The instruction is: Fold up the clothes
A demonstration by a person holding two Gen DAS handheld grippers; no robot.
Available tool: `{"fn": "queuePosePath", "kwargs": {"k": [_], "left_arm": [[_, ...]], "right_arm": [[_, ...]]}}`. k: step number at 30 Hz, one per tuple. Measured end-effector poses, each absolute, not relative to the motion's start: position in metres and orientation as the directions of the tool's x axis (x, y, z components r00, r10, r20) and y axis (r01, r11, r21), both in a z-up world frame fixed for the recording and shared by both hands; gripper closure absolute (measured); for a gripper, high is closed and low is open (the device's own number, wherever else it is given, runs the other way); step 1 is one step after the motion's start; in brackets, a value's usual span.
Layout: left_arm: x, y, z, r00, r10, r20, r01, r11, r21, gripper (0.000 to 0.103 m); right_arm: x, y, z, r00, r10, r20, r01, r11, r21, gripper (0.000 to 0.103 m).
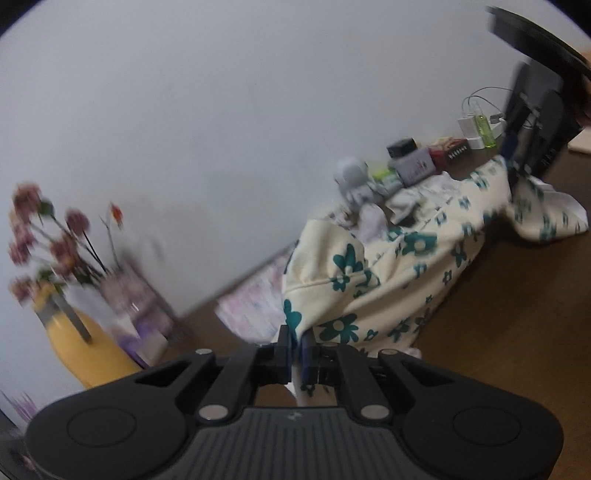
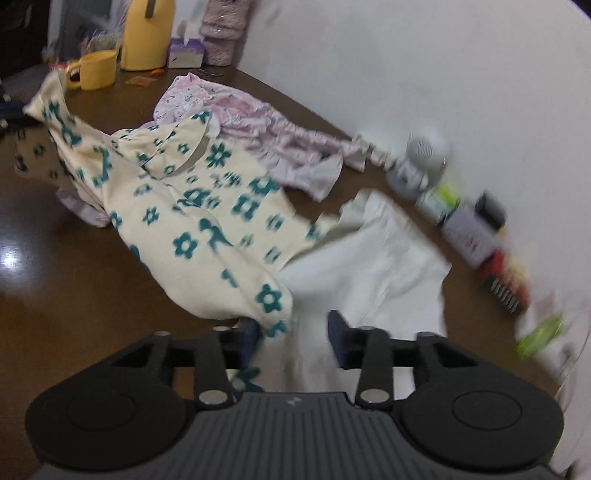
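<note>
A cream garment with teal flowers [image 1: 399,266] hangs stretched over the brown table [image 1: 517,332]. My left gripper [image 1: 295,350] is shut on one end of it. In the right wrist view the same garment [image 2: 207,206] runs from my right gripper [image 2: 295,343] to the far left. The right jaws stand apart, with the garment's end beside the left finger [image 2: 247,339]. The right gripper also shows in the left wrist view [image 1: 517,158] at the garment's far end. A white cloth [image 2: 373,254] lies under the right gripper.
A pink-patterned garment [image 2: 236,114] lies crumpled toward the wall. A yellow jug [image 2: 147,33], yellow cup [image 2: 96,70] and tissue box [image 2: 184,51] stand at the table's far end. A small white figure [image 2: 421,155], boxes [image 2: 469,232] and bottles line the wall.
</note>
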State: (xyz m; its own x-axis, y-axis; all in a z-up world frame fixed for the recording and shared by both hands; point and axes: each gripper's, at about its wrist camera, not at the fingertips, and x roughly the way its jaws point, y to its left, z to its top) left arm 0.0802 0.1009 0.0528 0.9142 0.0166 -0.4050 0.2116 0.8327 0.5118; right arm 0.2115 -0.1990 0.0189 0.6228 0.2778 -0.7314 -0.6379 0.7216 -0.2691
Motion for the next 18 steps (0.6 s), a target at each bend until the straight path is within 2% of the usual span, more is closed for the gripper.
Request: {"fn": "queuePosePath", "kwargs": {"k": [3, 5, 6, 9, 13, 15, 16, 17, 18], "left_arm": [[0.081, 0.104, 0.046, 0.895, -0.014, -0.446, 0.248, 0.848, 0.469, 0.100], [0.084, 0.103, 0.045, 0.889, -0.028, -0.457, 0.263, 0.848, 0.461, 0.100], [0.088, 0.102, 0.047, 0.887, -0.033, -0.460, 0.269, 0.847, 0.458, 0.100], [0.097, 0.106, 0.049, 0.878, -0.041, -0.476, 0.280, 0.851, 0.444, 0.099], [0.102, 0.112, 0.049, 0.851, -0.045, -0.523, 0.290, 0.870, 0.398, 0.087], [0.103, 0.115, 0.046, 0.832, -0.054, -0.552, 0.305, 0.876, 0.374, 0.078], [0.103, 0.115, 0.044, 0.824, -0.056, -0.563, 0.310, 0.877, 0.367, 0.073], [0.103, 0.116, 0.043, 0.817, -0.062, -0.573, 0.319, 0.877, 0.359, 0.068], [0.104, 0.117, 0.041, 0.810, -0.071, -0.583, 0.330, 0.876, 0.352, 0.066]], "right_arm": [[0.183, -0.208, 0.007, 0.617, 0.285, -0.733, -0.617, 0.754, -0.225, 0.055], [0.164, -0.210, -0.002, 0.620, 0.286, -0.731, -0.608, 0.763, -0.217, 0.044], [0.157, -0.209, -0.006, 0.625, 0.285, -0.727, -0.601, 0.770, -0.215, 0.042], [0.149, -0.207, -0.016, 0.662, 0.255, -0.705, -0.550, 0.804, -0.226, 0.040], [0.162, -0.209, -0.023, 0.659, 0.250, -0.709, -0.498, 0.852, -0.163, 0.039], [0.167, -0.211, -0.025, 0.651, 0.266, -0.711, -0.488, 0.864, -0.124, 0.043], [0.169, -0.212, -0.026, 0.647, 0.273, -0.712, -0.484, 0.868, -0.107, 0.050], [0.169, -0.213, -0.027, 0.645, 0.277, -0.712, -0.487, 0.867, -0.104, 0.063], [0.169, -0.213, -0.027, 0.643, 0.280, -0.713, -0.489, 0.866, -0.101, 0.072]]}}
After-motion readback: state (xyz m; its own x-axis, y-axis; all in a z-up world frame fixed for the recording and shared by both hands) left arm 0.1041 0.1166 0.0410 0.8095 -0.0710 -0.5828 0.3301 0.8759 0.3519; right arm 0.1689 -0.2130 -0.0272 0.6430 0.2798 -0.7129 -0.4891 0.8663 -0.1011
